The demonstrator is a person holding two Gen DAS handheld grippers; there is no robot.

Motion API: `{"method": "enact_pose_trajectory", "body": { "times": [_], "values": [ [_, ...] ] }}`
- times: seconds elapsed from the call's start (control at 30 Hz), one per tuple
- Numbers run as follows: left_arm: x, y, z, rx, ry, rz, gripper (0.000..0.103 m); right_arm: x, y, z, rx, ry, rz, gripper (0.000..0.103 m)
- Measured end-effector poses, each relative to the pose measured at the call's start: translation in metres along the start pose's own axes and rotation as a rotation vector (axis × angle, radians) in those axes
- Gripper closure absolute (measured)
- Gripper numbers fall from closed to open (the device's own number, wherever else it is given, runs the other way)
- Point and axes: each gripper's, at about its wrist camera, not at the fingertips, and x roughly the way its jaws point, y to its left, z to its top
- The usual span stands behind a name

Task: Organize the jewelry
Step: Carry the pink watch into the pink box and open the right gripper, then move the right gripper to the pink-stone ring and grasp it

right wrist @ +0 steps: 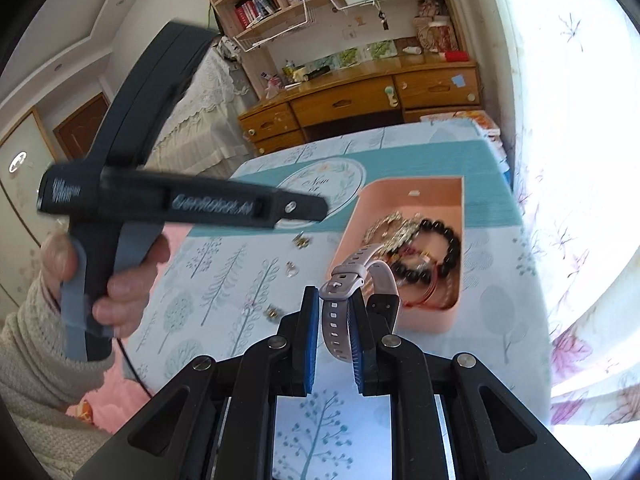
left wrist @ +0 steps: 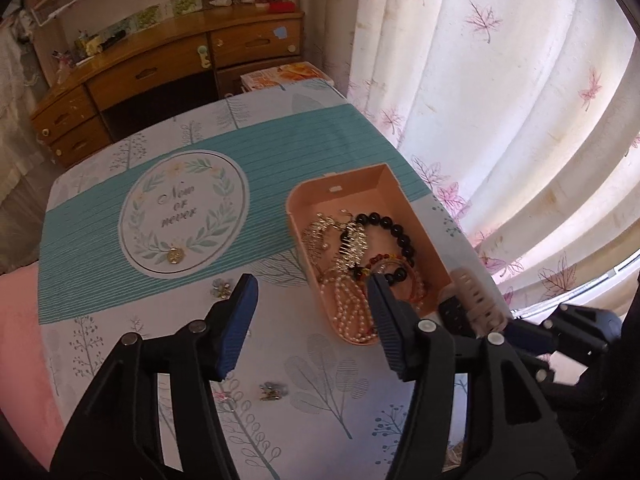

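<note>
A pink tray (left wrist: 362, 184) (right wrist: 416, 190) on the table holds a black bead bracelet (left wrist: 394, 228) (right wrist: 450, 240), a pearl strand (left wrist: 352, 308), gold pieces and a red bangle. My right gripper (right wrist: 336, 308) is shut on a pale pink watch (right wrist: 340, 320), held above the table near the tray's front edge; the watch strap also shows in the left wrist view (left wrist: 476, 300). My left gripper (left wrist: 310, 300) is open and empty, above the table left of the tray. Loose on the cloth lie a gold pendant (left wrist: 175, 255), a flower piece (left wrist: 222, 289) and a small earring (left wrist: 272, 391) (right wrist: 273, 312).
The table carries a teal and white tree-print cloth (left wrist: 180, 160). A curtain (left wrist: 500, 100) hangs close on the right. A wooden desk with drawers (left wrist: 160, 68) stands beyond the table. A pink bed cover (left wrist: 20, 340) lies at the left.
</note>
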Motion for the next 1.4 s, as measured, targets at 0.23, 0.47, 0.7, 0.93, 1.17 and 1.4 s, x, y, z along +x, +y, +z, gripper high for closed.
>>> {"method": "enact_pose_trajectory", "body": {
  "times": [0.23, 0.47, 0.7, 0.93, 1.17, 1.4],
  "values": [
    [-0.018, 0.053, -0.004, -0.095, -0.058, 0.067, 0.049, 0.000, 0.001, 0.051, -0.056, -0.047, -0.093, 0.089],
    [-0.021, 0.104, -0.007, -0.188, -0.094, 0.147, 0.049, 0.041, -0.009, 0.109, -0.063, 0.010, -0.178, 0.089],
    [0.003, 0.138, -0.020, -0.242, -0.064, 0.213, 0.049, 0.127, -0.025, 0.118, -0.112, 0.134, -0.339, 0.089],
    [0.019, 0.160, -0.034, -0.273, -0.046, 0.262, 0.049, 0.188, -0.038, 0.100, -0.139, 0.227, -0.453, 0.089],
    [0.009, 0.170, -0.044, -0.318, -0.069, 0.258, 0.049, 0.189, -0.035, 0.100, -0.094, 0.196, -0.404, 0.072],
    [-0.020, 0.170, -0.055, -0.348, -0.115, 0.285, 0.049, 0.153, -0.018, 0.106, -0.075, 0.141, -0.348, 0.071]
  ]
}}
